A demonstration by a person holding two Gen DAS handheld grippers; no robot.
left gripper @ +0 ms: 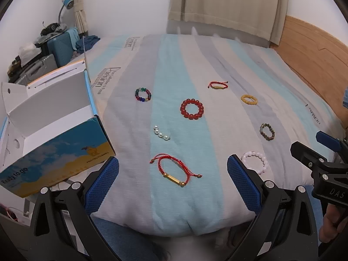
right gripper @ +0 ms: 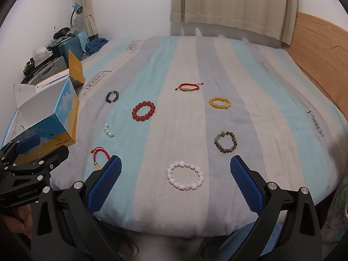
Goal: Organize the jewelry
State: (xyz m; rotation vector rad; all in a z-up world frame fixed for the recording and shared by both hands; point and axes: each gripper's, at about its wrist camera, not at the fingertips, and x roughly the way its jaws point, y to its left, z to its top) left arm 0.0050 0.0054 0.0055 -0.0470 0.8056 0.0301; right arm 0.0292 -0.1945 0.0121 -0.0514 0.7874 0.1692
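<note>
Nothing is picked up yet, so the work looks to be at its very start: 8 bracelets lie spread over the striped bed cover, all apart from one another, and the open box sits at the left edge of both views with nothing visible inside it. The left gripper hangs with its fingers spread wide and empty over the red cord bracelet at lower centre of its view. The right gripper is likewise wide and empty, framing the pink bead bracelet at lower centre of its own view. Farther up the frames lie the pearl strand, the red bead bracelet, the multicolour bracelet, a second red cord bracelet, the yellow bracelet and the brown bead bracelet. The next move probably calls for lowering 1 gripper onto its nearest bracelet, pinching a bead or cord against the soft cover, then carrying it left to the box.
</note>
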